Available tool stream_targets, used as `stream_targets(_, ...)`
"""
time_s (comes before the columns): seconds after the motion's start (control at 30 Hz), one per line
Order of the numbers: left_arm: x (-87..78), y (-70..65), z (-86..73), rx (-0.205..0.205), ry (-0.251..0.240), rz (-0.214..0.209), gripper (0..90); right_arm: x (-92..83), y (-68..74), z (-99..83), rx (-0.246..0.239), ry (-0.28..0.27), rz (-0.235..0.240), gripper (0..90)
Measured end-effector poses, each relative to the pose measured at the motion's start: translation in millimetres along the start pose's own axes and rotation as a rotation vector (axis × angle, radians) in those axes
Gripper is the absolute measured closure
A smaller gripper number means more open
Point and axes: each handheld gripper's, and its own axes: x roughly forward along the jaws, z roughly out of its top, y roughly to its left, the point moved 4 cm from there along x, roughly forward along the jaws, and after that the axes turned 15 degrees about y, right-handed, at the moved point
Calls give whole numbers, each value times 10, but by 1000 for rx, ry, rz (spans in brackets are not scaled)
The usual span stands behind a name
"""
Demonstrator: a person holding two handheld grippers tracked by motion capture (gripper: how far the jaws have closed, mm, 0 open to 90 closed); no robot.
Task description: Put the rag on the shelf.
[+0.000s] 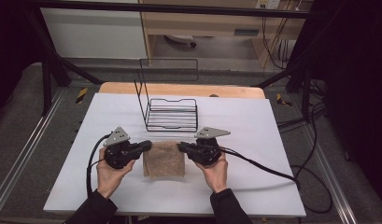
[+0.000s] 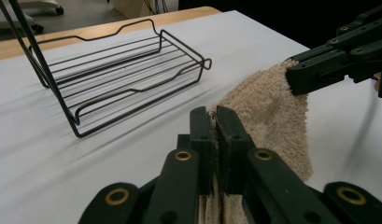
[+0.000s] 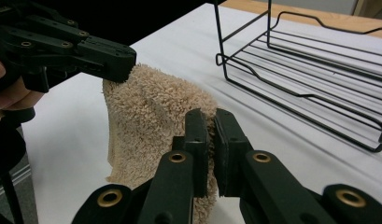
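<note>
A beige terry towel (image 1: 164, 159) hangs between the two grippers near the front middle of the white table. My left gripper (image 1: 147, 145) is shut on the towel's far left corner; in the left gripper view the towel (image 2: 268, 109) is pinched between the closed jaws of that gripper (image 2: 215, 114). My right gripper (image 1: 181, 146) is shut on the far right corner, and the right gripper view has the towel (image 3: 153, 109) clamped in its gripper (image 3: 211, 117). The towel's upper edge is lifted and its lower part rests on the table.
A black wire rack (image 1: 172, 113) with a tall back frame stands just behind the towel, also visible as rack (image 2: 123, 65) and rack (image 3: 310, 65). The white table surface (image 1: 254, 121) lies on a wooden top. Black cables (image 1: 272, 170) trail right and left of the hands.
</note>
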Motion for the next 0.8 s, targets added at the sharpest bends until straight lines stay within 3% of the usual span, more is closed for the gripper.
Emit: stream_targets(0.8, -205, -47, 250, 16, -66, 2, 858, -307, 90, 231, -53, -86, -32, 854)
